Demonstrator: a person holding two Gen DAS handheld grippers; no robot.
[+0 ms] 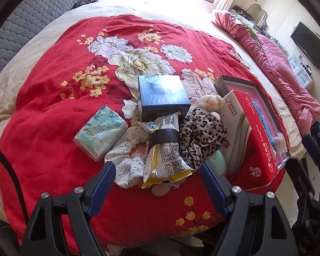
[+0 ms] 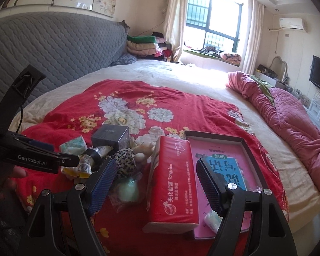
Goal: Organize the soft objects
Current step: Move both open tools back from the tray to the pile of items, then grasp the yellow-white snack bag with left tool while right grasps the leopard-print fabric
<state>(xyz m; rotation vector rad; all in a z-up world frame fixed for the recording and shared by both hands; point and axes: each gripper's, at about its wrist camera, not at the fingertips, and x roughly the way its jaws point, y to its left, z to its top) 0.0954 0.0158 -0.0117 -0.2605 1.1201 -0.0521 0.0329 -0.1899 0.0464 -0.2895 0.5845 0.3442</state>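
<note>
While the left gripper (image 1: 155, 168) hung with jaws apart and empty over the red quilt (image 1: 42, 106), the pile lay just ahead: a taped packet (image 1: 166, 149) on a floral scrunchie (image 1: 128, 162), a leopard cloth (image 1: 200, 138) touching it, a tissue pack (image 1: 100, 132) beside. From the right wrist, the right gripper (image 2: 155, 183) was spread wide around the red tissue box (image 2: 170, 183), gripping nothing, a tray (image 2: 224, 147) alongside.
</note>
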